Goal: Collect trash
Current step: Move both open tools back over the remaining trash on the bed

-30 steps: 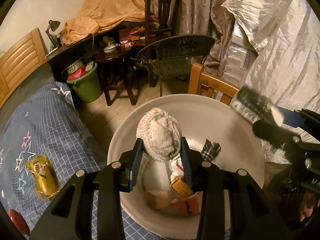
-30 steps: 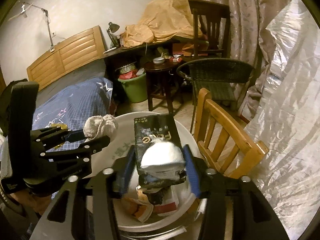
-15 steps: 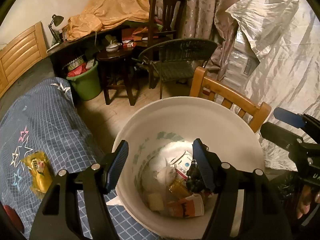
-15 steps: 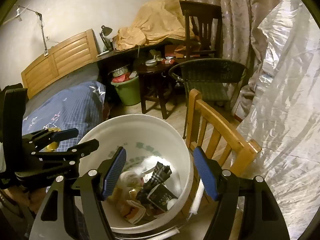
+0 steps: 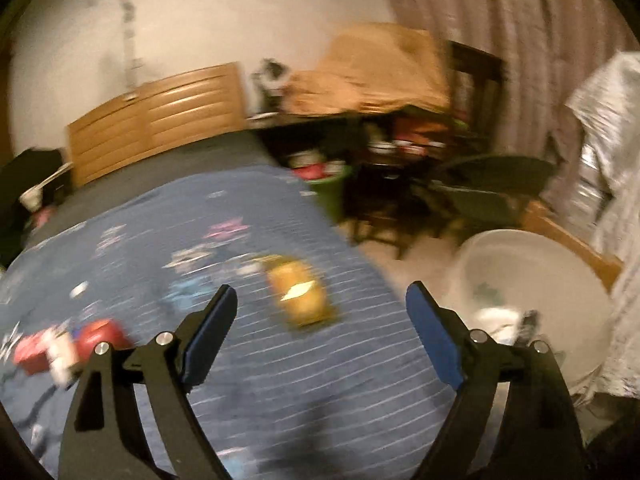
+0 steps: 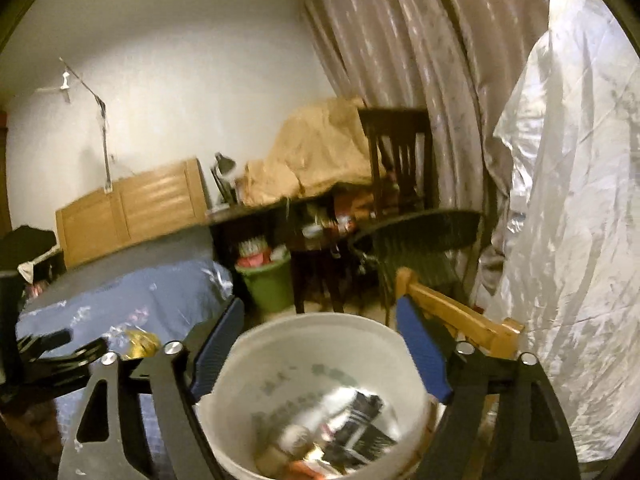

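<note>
Writing is nowhere legible for us: the left wrist view is smeared, and the green marks inside the white bucket (image 6: 320, 344) are too blurred to read.

Going left to right in the left wrist view, we see a red item (image 5: 94, 338) with something white against it on the blue bedspread (image 5: 280, 380), then one yellow packet (image 5: 302, 298) lying on that bedspread ahead of the left gripper (image 5: 322, 310). Its jaws are opening, already wide, with nothing between the pads. At the right edge of that view stands the bucket at the bedside, with pale scraps and a dark piece in the bottom.

In the right wrist view we find the left gripper low at the left, over the bed, with the yellow packet (image 6: 140, 344) just beyond it. The right gripper (image 6: 320, 322) is over the bucket; its jaws are opening too, wide and empty. Below it the bucket holds mixed trash: a black wrapper (image 6: 362, 420) with white stripes, some white crumpled pieces, an orange scrap near the bottom; we cannot count them. Behind, one green bin (image 6: 270, 282) holds red and white rubbish, and a wooden chair (image 6: 460, 316) stands beside the bucket.
</note>
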